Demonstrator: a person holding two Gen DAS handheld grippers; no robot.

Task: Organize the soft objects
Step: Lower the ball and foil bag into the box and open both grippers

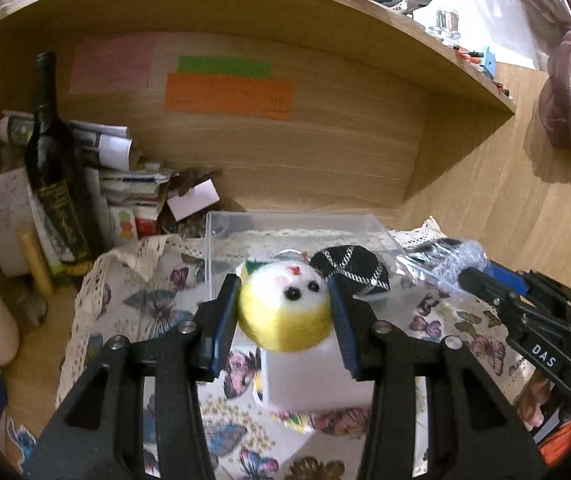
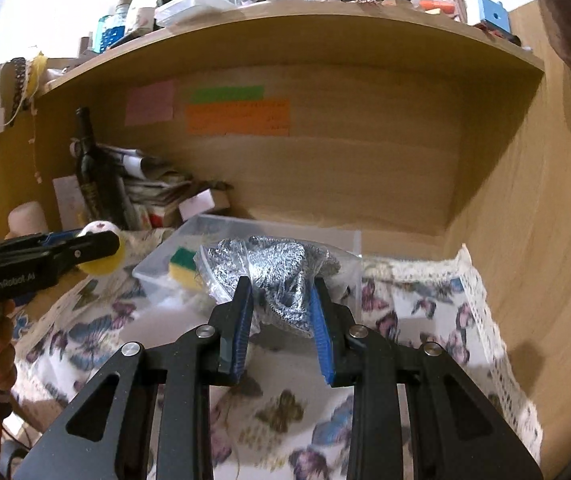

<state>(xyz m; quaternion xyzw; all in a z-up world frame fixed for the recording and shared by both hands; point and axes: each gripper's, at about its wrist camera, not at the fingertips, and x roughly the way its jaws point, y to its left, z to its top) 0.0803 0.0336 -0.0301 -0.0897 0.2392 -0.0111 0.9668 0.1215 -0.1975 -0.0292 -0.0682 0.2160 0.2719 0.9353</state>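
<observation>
We have the left hand-held gripper [image 1: 284,312] clenched on a yellow and white plush ball [image 1: 284,307], held in the lower middle of the left wrist view. The clear plastic box [image 1: 221,236] lies straight ahead of it, just beyond the ball, at frame centre. Our right hand-held gripper [image 2: 281,320] grasps a bag of silvery mesh [image 2: 281,276], already at the box's [image 2: 157,272] near edge in its own view, so we judge it the nearer one.
</observation>
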